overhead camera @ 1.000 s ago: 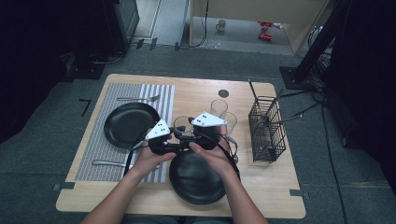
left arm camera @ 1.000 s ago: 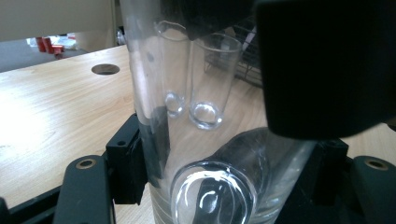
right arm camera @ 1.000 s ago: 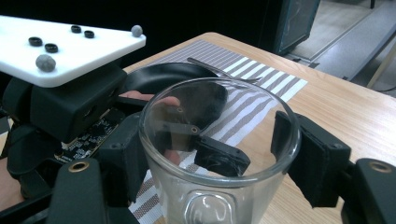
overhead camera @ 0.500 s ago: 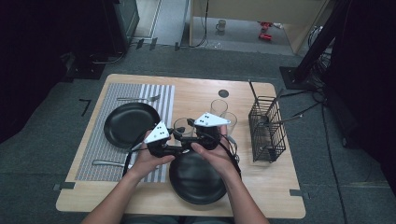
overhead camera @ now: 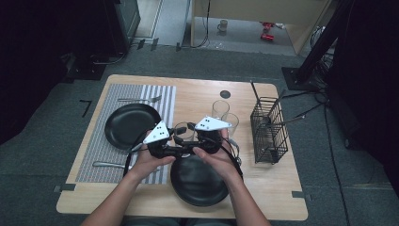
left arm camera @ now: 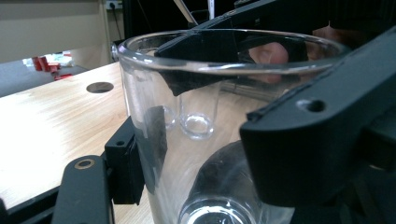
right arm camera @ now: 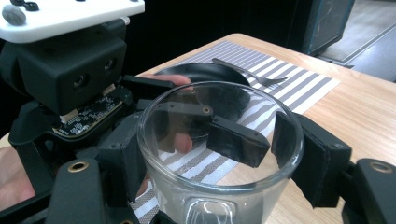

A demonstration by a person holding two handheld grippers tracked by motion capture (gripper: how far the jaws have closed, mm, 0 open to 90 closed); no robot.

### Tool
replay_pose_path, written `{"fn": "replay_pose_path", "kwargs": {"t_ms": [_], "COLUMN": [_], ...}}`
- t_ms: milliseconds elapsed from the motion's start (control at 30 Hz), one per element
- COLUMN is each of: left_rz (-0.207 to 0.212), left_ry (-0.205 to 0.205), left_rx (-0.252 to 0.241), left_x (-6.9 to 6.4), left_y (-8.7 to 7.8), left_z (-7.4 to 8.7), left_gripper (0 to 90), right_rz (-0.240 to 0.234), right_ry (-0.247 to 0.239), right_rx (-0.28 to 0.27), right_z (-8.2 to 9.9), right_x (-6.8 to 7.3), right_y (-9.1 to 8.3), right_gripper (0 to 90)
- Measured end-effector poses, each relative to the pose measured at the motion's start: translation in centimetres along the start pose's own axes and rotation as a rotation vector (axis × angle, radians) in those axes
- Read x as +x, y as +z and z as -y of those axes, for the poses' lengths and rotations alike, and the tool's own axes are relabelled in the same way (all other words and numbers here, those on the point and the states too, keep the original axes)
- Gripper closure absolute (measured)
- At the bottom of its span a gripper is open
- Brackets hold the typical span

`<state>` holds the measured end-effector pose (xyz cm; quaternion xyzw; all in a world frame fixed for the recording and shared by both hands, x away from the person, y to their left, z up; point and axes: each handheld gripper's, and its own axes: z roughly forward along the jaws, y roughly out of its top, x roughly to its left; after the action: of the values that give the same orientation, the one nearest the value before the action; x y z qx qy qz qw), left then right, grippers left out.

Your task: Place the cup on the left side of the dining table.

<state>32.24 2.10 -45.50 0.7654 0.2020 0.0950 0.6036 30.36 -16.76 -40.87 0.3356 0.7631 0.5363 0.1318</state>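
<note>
While both grippers' fingers pinch it, the clear glass (right arm camera: 219,154) stands upright, empty.

Wood table (overhead camera: 263,188) on grey carpet floor (overhead camera: 42,155). Dark room; black stand (overhead camera: 313,52) at right. Far back: pale floor (overhead camera: 244,35) w/ a mug (overhead camera: 223,25), red bits (overhead camera: 267,31), light cabinet (overhead camera: 263,8).

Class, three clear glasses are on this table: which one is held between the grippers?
The nearest glass, clamped between the left gripper and right gripper above the near black plate. The other two glasses stand free, farther back.
</note>
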Motion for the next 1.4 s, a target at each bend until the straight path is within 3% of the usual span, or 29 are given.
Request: {"fn": "replay_pose_path", "kwargs": {"t_ms": [100,200,233,467,633,967,1033,1400], "left_rz": [-0.021,-0.049,-0.049,-0.122,-0.175,-0.274,-0.279,-0.317], "left_ry": [0.002,0.006,0.006,-0.020,-0.037,-0.057,-0.064,-0.062], "left_rx": [0.028,0.052,0.052,0.055,0.060,0.110,0.114,0.164], "left_x": [-0.3,-0.3,-0.3,0.6,1.2,2.1,2.2,2.5], "left_y": [-0.2,-0.6,-0.6,-2.1,-3.4,-5.9,-6.2,-6.3], "left_z": [-0.2,0.0,0.0,0.4,0.8,1.9,2.2,3.3], "left_gripper": [31.0,31.0,31.0,31.0,31.0,30.9,30.9,30.6], "right_rz": [-0.008,-0.020,-0.020,0.044,0.083,0.154,0.188,0.252], "right_ry": [0.010,0.028,0.028,0.040,0.040,0.049,0.046,0.096], "right_rx": [-0.013,-0.048,-0.048,-0.091,-0.087,-0.060,-0.052,-0.020], "right_z": [0.0,-0.2,-0.2,-0.3,0.4,3.3,4.2,7.9], "right_x": [0.0,0.0,0.0,-0.1,-0.2,0.0,0.1,-0.6], "right_y": [-0.2,-1.2,-1.2,-3.8,-4.9,-7.7,-8.8,-11.4], "right_gripper": [27.8,14.3,14.3,10.9,10.8,10.8,10.8,11.0]}}
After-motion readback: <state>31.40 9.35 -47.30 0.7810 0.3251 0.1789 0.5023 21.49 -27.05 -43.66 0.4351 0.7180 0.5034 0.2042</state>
